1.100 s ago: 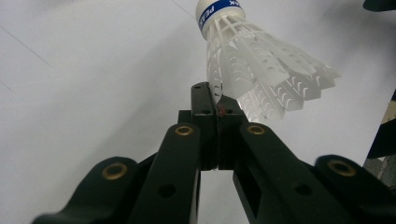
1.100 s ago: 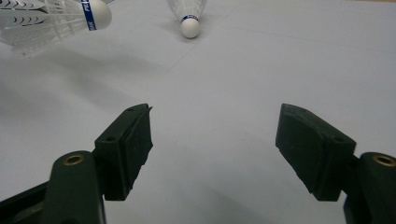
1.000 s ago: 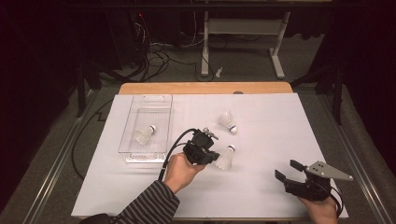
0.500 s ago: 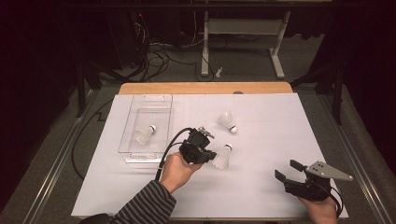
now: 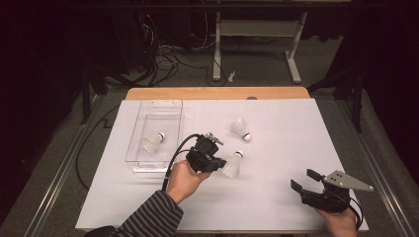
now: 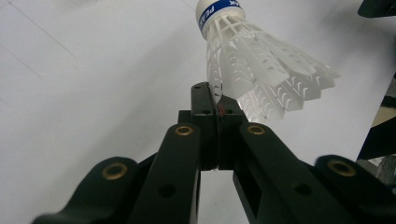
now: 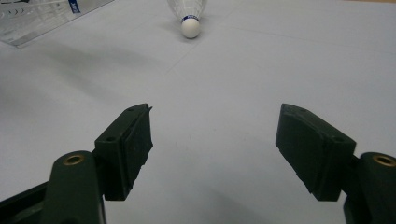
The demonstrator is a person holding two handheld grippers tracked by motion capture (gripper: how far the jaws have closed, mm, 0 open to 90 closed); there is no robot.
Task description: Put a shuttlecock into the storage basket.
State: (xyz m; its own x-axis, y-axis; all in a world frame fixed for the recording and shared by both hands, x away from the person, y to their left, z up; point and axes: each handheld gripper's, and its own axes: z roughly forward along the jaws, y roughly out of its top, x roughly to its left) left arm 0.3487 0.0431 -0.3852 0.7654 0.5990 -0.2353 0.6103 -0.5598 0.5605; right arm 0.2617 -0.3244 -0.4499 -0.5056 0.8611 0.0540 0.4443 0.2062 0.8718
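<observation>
At the middle of the white-covered desk (image 5: 276,123), the left gripper (image 5: 213,163) is pinching the skirt edge of a white plastic shuttlecock with a blue-banded cork (image 6: 261,65), its fingers (image 6: 205,116) pressed together on the rim; the shuttlecock appears to be lifted slightly. The right gripper (image 5: 307,180) is hovering at the near right, fingers (image 7: 128,144) spread wide. A second white shuttlecock (image 5: 240,129) is lying farther off, and a third (image 5: 152,143) is resting inside the clear plastic tray (image 5: 170,106) at left.
</observation>
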